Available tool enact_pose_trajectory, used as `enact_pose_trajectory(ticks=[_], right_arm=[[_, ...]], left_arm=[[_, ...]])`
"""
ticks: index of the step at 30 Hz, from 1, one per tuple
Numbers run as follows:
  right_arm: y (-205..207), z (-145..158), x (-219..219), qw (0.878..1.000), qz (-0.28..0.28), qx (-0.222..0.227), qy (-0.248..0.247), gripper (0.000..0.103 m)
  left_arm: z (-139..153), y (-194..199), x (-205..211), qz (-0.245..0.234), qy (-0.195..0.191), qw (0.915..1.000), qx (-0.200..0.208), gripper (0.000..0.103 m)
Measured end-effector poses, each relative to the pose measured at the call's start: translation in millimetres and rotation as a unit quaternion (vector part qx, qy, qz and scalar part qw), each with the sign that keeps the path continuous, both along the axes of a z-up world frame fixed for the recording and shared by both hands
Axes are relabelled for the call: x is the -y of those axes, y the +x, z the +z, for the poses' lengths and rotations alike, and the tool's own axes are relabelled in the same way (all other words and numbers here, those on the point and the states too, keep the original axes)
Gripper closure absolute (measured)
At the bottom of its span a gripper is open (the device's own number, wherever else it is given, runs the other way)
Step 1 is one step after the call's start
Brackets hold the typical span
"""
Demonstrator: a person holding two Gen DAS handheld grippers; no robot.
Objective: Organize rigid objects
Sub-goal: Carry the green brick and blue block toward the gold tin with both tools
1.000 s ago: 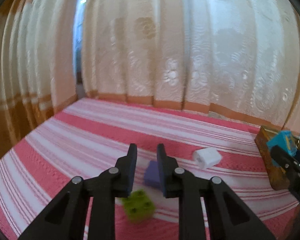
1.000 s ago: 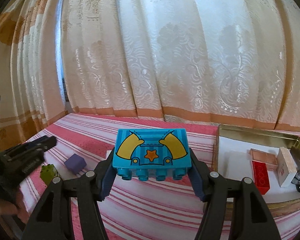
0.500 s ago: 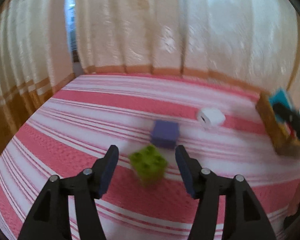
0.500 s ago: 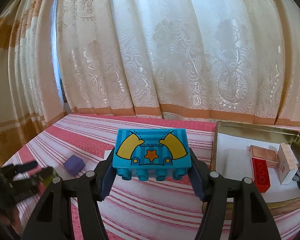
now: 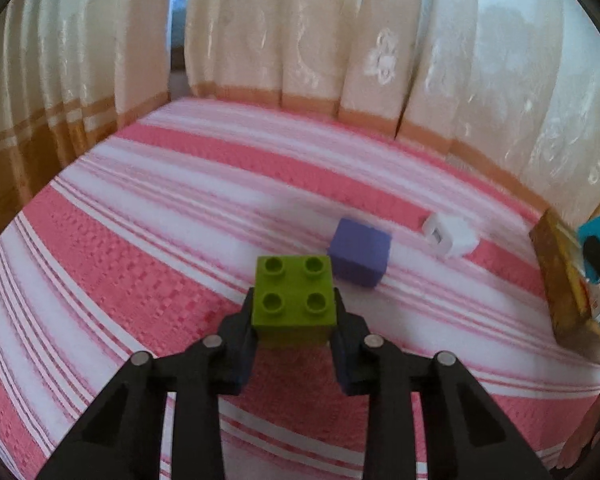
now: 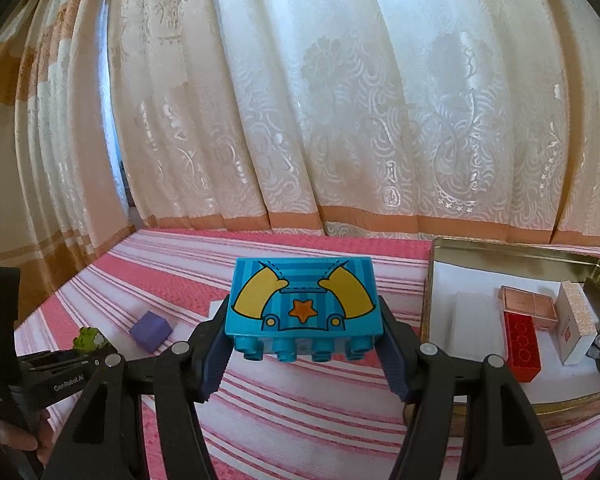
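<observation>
Both left claw [image 5: 294, 320] pads newly clamp green brick [image 5: 294, 300]

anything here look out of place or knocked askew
Only two loose pieces: the purple cube and the white block lie skewed on the striped cloth, outside the metal tin. Nothing looks spilled or damaged. The left gripper squarely holds the green brick; the right gripper holds the blue printed brick.
</observation>
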State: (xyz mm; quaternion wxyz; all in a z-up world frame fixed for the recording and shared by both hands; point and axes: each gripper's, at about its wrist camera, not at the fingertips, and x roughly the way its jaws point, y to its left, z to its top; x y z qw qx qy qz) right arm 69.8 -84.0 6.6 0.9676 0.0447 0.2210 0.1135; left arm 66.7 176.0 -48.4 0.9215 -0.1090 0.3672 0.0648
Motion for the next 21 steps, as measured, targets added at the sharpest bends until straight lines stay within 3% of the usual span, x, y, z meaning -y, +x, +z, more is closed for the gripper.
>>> enact_pose_trajectory(ticks=[10, 21], right_arm=[[-8.1, 6.1, 24.0, 1.000, -0.001, 0.020, 0.012, 0.037], [-7.8, 5.8, 60.2, 0.999, -0.029, 0.021, 0.007, 0.037]], left_arm=[[30.5, 5.0, 56.6, -0.036, 0.028, 0.9967, 0.068, 0.073], [40.8, 27.0, 131.3, -0.093, 0.027, 0.9915, 0.087, 0.073]])
